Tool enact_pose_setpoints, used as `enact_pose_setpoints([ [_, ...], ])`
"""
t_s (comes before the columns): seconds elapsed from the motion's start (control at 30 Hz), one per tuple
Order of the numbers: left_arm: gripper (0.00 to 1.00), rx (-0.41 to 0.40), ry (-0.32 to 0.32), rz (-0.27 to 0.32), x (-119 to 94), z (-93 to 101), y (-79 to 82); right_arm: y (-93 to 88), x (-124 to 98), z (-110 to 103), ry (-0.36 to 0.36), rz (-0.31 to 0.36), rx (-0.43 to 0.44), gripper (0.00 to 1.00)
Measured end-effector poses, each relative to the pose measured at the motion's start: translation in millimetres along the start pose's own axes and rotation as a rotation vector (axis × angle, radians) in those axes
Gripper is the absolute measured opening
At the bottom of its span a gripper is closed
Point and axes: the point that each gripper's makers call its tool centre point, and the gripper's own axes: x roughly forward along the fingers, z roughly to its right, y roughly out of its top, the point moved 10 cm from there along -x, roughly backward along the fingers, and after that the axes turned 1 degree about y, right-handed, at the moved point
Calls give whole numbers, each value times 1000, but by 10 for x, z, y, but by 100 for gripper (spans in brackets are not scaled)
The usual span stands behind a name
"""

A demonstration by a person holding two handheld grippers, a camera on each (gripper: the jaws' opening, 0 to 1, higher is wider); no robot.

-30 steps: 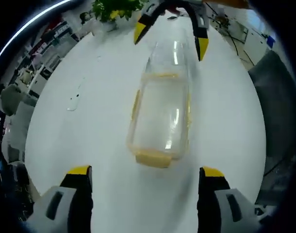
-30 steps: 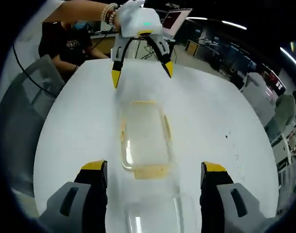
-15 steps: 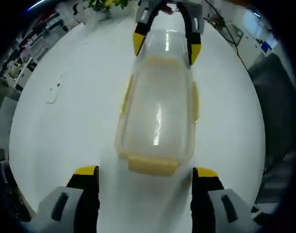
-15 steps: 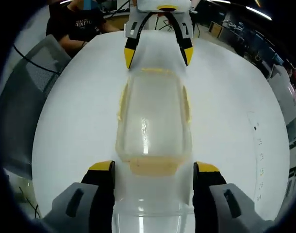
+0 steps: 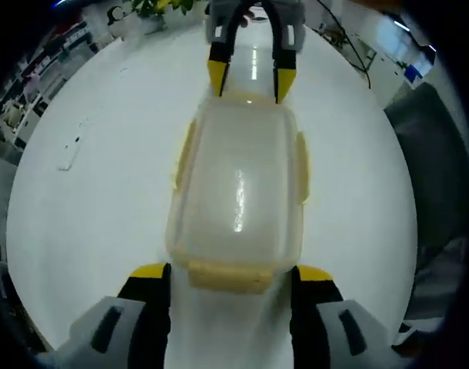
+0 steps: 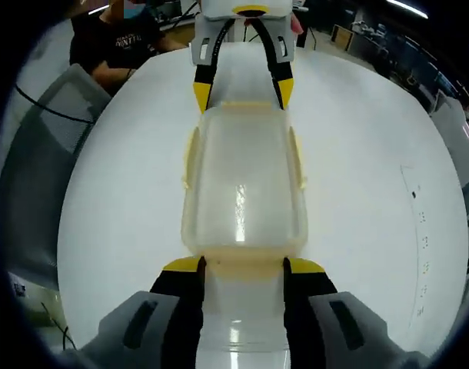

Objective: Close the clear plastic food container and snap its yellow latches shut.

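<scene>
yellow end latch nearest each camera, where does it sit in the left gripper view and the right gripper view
Left gripper view: yellow end latch low centre, between that view's own open jaws.
Right gripper view: the opposite end's latch low centre, between its own jaws.
Shared landmark: the clear plastic container on the white table, the other gripper at its far end.

White round table (image 5: 104,192); clear container (image 5: 238,192) on it.
</scene>
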Motion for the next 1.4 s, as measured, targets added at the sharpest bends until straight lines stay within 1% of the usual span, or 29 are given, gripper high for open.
enact_pose_setpoints([
  [0.1,59,2,-2,5,-2,9,-11,5,14,-14,11,-1,9,38],
  [0.17,57,10,-6,11,-3,24,-9,-1,47,-32,5,-13,-6,38],
  [0.2,56,25,-13,15,-6,36,-6,15,47,-32,-3,-19,8,38],
  [0.23,55,30,-15,14,-7,42,-4,27,41,-16,7,-27,-40,38],
  [0.27,54,29,-15,13,-7,45,1,33,46,-16,0,-20,-10,38],
  [0.3,54,27,-16,14,-7,45,3,26,34,-18,2,-18,-1,38],
  [0.37,53,25,-22,16,-14,53,4,17,28,-17,5,-16,-8,38],
  [0.43,49,33,-28,13,-26,60,-1,8,24,-3,8,-13,-8,38],
  [0.5,41,50,-34,5,-43,71,-13,9,26,7,6,-11,-5,38],
  [0.53,37,58,-40,7,-43,77,-12,12,17,3,7,-24,-26,38],
  [0.57,34,44,-40,4,-44,76,-11,16,17,-2,8,-29,-37,38],
  [0.6,34,28,-48,7,-47,89,-7,30,16,-5,2,-37,-24,37],
  [0.7,34,45,-35,5,-38,111,9,45,19,-23,-6,-57,-17,37],
  [0.87,34,35,-28,3,-43,119,18,32,15,-18,0,-64,-22,37],
  [0.93,34,33,-28,-11,-36,117,40,52,20,-28,-3,-83,-29,37],
  [0.97,34,49,-29,-24,-35,120,46,57,26,-32,-3,-92,-31,37],
  [1.0,34,34,-26,-18,-32,123,44,62,25,-30,-1,-99,-42,37],
  [1.03,34,44,-29,-13,-37,131,30,66,30,6,0,-105,-39,37],
  [1.07,34,46,-30,-6,-44,125,20,71,29,14,2,-113,-56,38],
  [1.23,34,48,-34,-1,-48,125,19,96,38,-3,3,-148,-57,38],
  [1.3,34,45,-38,22,-54,117,-12,101,43,-6,5,-157,-55,38],
  [1.33,34,40,-42,48,-56,107,-37,102,43,-6,5,-159,-55,38],
  [1.4,34,35,-40,66,-64,108,-63,107,47,-11,6,-167,-55,39],
])
